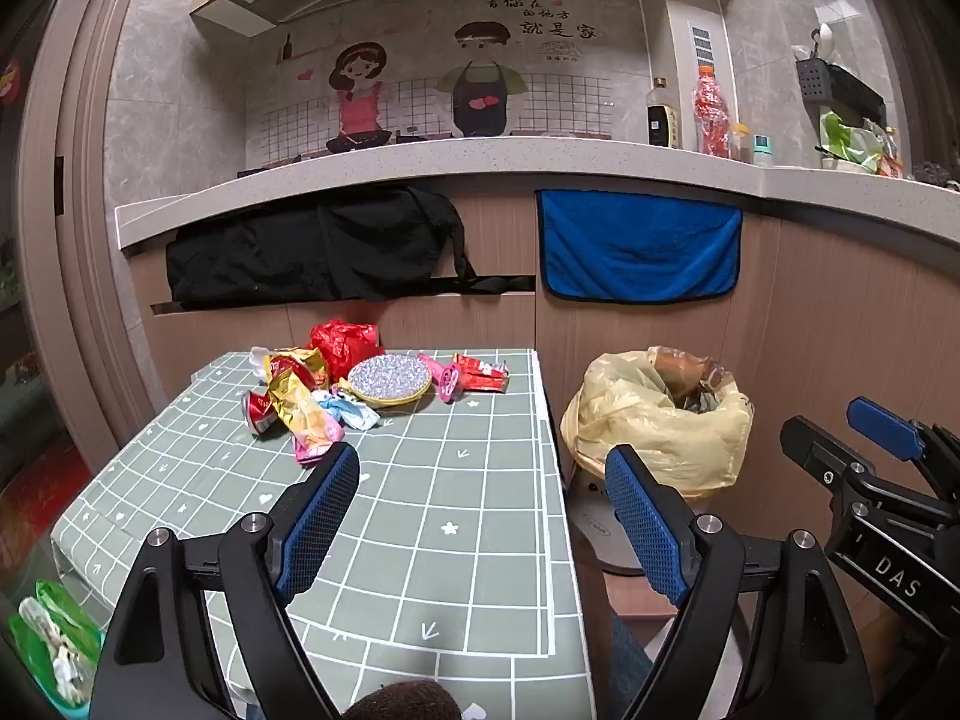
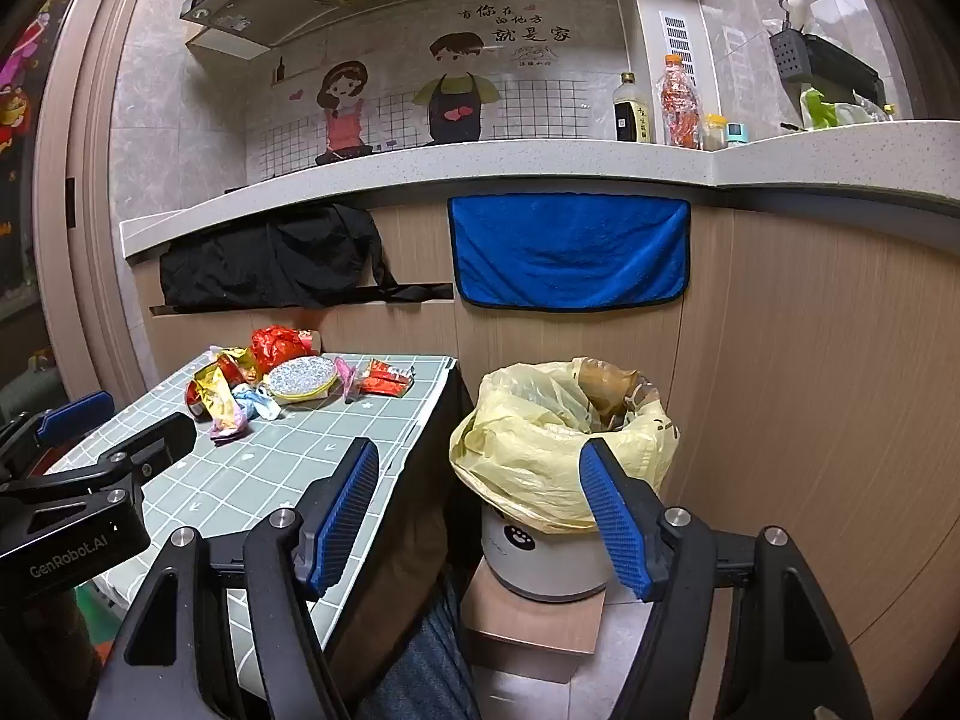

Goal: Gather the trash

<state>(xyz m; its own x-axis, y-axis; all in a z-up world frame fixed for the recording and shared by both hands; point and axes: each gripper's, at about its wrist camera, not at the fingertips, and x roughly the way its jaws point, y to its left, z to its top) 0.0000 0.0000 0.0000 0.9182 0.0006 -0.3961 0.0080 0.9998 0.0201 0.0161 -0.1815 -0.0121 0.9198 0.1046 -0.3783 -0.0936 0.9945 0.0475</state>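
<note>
Far left, low beside the table: a green bag point(image 1: 51, 648) with crumpled paper in it, seen only at the frame's edge.

Table point(image 1: 456, 516) with grey-green grid cloth. The trash sits clustered at its far end, near the cabinet front. Left to right in the pile: a crushed red can point(image 1: 259, 411); a gold wrapper point(image 1: 294, 387) lying over it; a pink wrapper point(image 1: 312, 447) nearest the camera; a pale blue and white crumpled wrapper point(image 1: 354, 411); a red plastic bag point(image 1: 342, 342) at the back; a round glittery silver disc point(image 1: 390, 381) with yellow rim, lying flat; a pink piece point(image 1: 447, 381) just beside the disc; a red sachet point(image 1: 483, 372) at the right end.

Left gripper point(image 1: 480, 480) hovers over the near half of the table, tilted slightly down, jaws wide apart, nothing between the blue pads point(image 1: 312, 534). The pile lies ahead of it, apart from both fingers.

Right of the table, on the floor level: trash bin point(image 2: 540, 558), white body, lined with a yellow plastic bag point(image 2: 540, 456), standing on a box point(image 2: 528, 618). Brown packaging shows inside the liner.

Right gripper point(image 2: 480, 507) hovers in front of the bin, jaws apart, empty; its right finger overlaps the liner in the right wrist view, contact not determinable.

Behind: black cloth point(image 1: 312, 246) and blue towel point(image 1: 639, 246) hang from the countertop point(image 1: 420, 165); bottles point(image 1: 711, 111) stand at its right.
</note>
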